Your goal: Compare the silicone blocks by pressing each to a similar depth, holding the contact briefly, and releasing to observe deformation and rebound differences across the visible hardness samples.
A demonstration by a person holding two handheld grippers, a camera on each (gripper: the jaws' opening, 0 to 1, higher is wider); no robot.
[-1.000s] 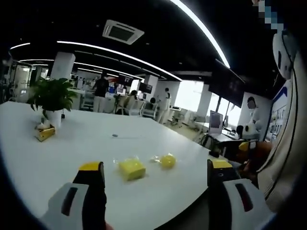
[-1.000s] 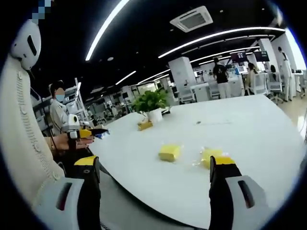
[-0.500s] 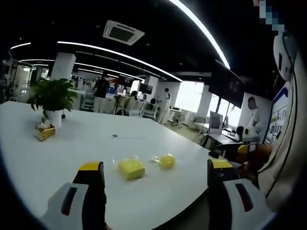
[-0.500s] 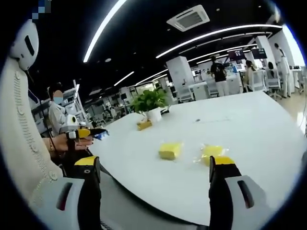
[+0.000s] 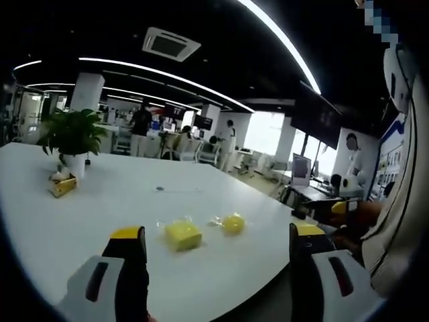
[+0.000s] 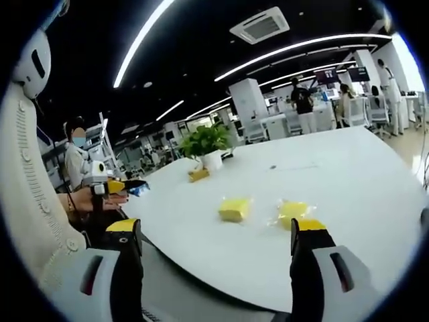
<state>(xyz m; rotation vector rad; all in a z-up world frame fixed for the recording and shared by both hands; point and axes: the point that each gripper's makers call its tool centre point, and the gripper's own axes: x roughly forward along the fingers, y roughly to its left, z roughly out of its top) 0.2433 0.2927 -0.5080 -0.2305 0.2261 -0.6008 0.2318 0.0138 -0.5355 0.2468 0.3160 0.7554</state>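
Left gripper view: the left gripper (image 5: 218, 251) hangs wide open and empty above the white table (image 5: 100, 201), with two yellow blocks (image 5: 182, 235) lying just beyond its jaws. Right gripper view: the right gripper (image 6: 214, 245), equally open, faces the blocks (image 6: 233, 210); a plant (image 6: 208, 144) stands farther back.

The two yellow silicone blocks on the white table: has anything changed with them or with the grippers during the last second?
Nothing visibly changed: only the cameras drifted a little. The two yellow silicone blocks lie untouched on the white table, and the left gripper and right gripper stay open, holding nothing.
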